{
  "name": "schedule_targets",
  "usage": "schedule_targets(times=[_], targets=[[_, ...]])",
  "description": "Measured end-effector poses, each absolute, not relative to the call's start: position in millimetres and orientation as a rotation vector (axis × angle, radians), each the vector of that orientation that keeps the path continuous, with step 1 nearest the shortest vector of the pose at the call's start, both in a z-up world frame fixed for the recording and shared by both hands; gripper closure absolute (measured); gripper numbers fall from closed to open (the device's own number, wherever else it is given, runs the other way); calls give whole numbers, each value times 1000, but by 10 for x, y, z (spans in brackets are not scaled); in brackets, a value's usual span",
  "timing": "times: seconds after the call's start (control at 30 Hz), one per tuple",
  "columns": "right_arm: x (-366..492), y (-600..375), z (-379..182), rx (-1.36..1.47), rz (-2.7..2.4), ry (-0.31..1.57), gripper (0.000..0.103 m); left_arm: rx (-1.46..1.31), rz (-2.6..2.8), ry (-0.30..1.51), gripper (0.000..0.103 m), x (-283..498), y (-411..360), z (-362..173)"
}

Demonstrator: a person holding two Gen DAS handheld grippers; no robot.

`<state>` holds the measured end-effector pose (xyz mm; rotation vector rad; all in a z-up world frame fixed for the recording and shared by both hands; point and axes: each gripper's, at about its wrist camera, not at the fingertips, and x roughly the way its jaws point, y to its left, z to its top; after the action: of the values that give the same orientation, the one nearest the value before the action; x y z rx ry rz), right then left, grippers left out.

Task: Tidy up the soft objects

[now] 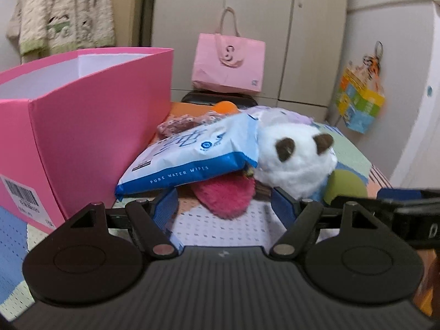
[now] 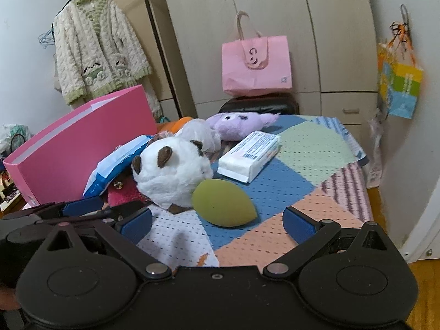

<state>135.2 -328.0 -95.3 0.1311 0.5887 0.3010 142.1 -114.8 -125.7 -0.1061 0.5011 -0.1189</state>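
Note:
A pile of soft things lies on the patchwork cover: a white plush (image 1: 294, 162) (image 2: 173, 173) with brown ears, a blue-and-white wipes pack (image 1: 192, 156) (image 2: 115, 162), a magenta fuzzy piece (image 1: 225, 195) and a green egg-shaped sponge (image 2: 222, 206) (image 1: 346, 187). My left gripper (image 1: 224, 206) stands open low over the cover. The magenta piece's near end reaches between its blue pads without touching them. My right gripper (image 2: 218, 224) is open too, just short of the green sponge, which sits in line with its gap. The open pink box (image 1: 82, 126) (image 2: 82, 143) stands at the left.
A purple plush (image 2: 236, 126), a white tissue pack (image 2: 250, 156) and an orange object (image 1: 225, 107) lie further back. A pink paper bag (image 2: 257, 66) sits on a black stool by the wardrobe. A cardigan (image 2: 99, 52) hangs at the left. The cover's edge drops off at the right.

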Motion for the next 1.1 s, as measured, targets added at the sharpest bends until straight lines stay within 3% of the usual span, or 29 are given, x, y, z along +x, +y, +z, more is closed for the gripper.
schedule_targets(times=[0.13,0.3,0.33,0.63,0.67,0.77,1.1], targets=[[1399,-3257,-970,123,316,592,5,-133,-116,515,53,1483,-1131,-1286],[1456,-3261,-995,132,328,603,7,-135,-122,509,60,1494,-1141,-1324],[1459,-3262,-1006,133,328,604,7,-132,-129,506,67,1485,-1141,-1328],[1521,-3186,-1050,102,303,597,13,-105,-146,503,75,1456,-1149,-1337],[1523,-3176,-1051,97,296,591,18,-101,-147,501,76,1447,-1146,-1336],[1507,-3169,-1049,81,263,570,47,-85,-145,489,78,1416,-1152,-1322],[1259,-3181,-984,91,278,534,48,-65,-171,480,80,1256,-1107,-1239]])
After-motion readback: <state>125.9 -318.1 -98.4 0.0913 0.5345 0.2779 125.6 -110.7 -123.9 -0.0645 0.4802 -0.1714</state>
